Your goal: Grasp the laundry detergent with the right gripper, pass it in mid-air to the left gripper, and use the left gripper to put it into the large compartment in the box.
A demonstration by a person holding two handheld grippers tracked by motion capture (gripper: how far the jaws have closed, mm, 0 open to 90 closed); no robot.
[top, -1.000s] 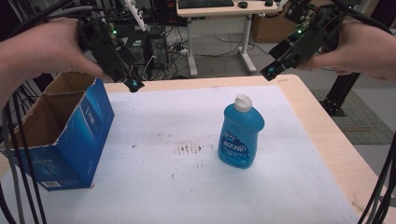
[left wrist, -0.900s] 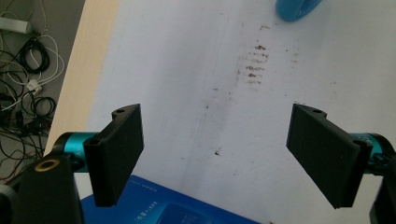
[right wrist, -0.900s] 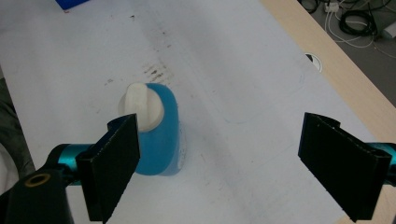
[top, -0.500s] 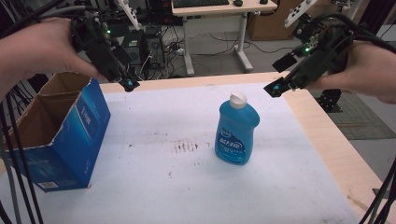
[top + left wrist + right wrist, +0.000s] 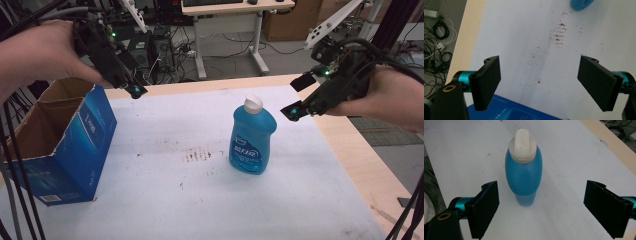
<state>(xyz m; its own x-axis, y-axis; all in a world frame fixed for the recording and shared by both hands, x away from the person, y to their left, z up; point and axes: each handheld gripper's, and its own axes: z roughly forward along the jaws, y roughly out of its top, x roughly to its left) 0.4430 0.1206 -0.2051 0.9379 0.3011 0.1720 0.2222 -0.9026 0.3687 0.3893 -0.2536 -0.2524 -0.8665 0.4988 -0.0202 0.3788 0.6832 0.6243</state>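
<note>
Bottle (image 5: 524, 170) before gaping right hand-held gripper (image 5: 541, 207)

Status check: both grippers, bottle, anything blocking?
Left gripper open, above the blue cardboard box. Right gripper open, beside the blue detergent bottle, not touching. Bottle upright, white cap on. Nothing between jaws and bottle.

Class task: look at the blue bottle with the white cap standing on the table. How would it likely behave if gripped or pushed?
The blue bottle stands tall on a narrow base, so a push near its white cap would probably tip it. Its smooth, rounded plastic sides may slip between fingers. It looks full, so likely fairly heavy.
</note>
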